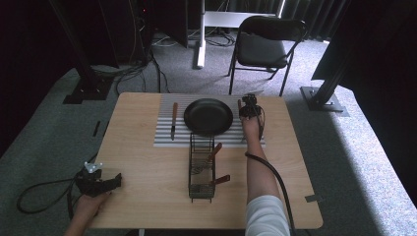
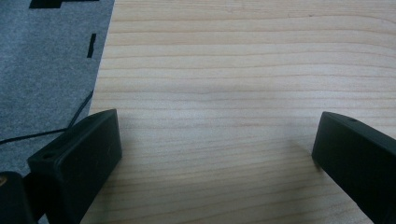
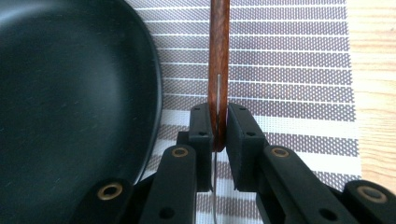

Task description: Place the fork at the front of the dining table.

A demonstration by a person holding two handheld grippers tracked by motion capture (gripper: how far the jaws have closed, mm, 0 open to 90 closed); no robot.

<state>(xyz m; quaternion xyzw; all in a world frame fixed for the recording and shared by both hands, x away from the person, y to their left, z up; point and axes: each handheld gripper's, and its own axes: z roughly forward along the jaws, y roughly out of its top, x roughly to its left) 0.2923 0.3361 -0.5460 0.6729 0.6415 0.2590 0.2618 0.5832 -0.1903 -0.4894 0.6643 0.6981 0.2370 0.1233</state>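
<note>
Your right claw pinches a wooden-handled utensil over the striped mat, beside the black plate; your left claw gapes empty above the table.

The person's right arm stretches far forward, its right gripper with jaws pressed together on a thin wooden handle that runs on ahead past the fingertips. The left gripper lies low near the body, jaws spread wide, nothing between its fingers.
</note>
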